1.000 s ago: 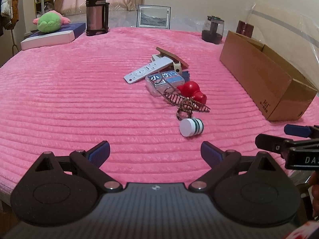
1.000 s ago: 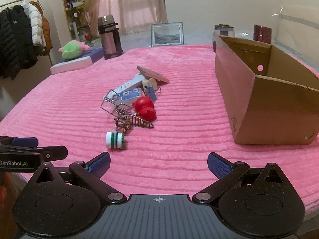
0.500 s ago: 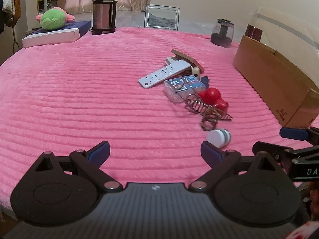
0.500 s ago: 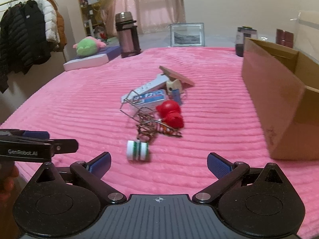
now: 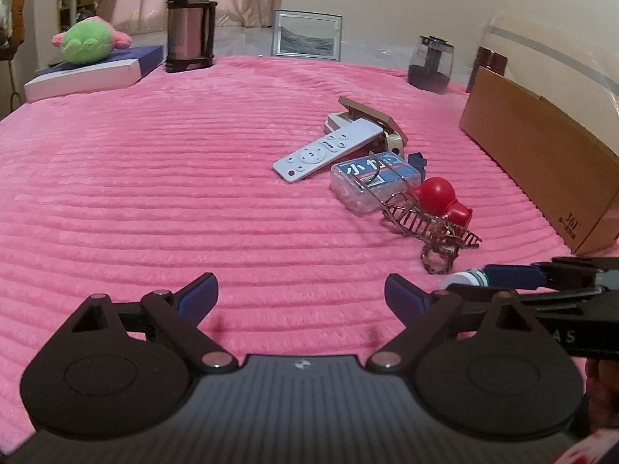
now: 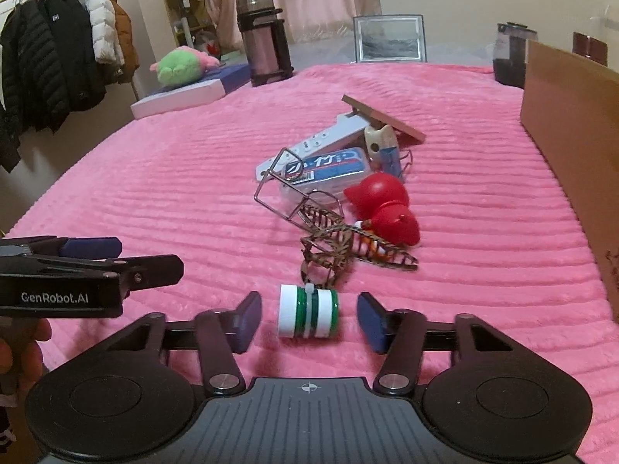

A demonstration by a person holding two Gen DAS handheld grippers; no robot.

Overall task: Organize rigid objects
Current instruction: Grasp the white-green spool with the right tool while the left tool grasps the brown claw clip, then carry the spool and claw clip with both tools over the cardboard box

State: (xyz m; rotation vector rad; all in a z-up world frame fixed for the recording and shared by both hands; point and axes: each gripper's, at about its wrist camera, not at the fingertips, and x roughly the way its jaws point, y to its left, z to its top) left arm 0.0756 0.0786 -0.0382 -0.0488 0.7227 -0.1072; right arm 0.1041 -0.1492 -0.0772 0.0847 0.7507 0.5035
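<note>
- My right hand-held gripper (image 6: 308, 319) is released, its pads either side of the white-and-green spool (image 6: 308, 316), which lies on its side on the pink bed cover (image 6: 154, 178), nearest of the pile. Neither pad touches it yet.
- I judge this the grasp step: next I must close squarely on the flat ends, since it could roll.
- My left hand-held gripper (image 5: 301, 294) hovers released, holding nothing, left of the pile.
- The cardboard box (image 6: 572, 135) stands to the right; its inside is hidden, so I cannot tell what it holds.
- Farther off lie the wire rack (image 6: 340, 239), red toy (image 6: 387, 208), clear case (image 6: 329, 172) and remote (image 5: 329, 150).
</note>
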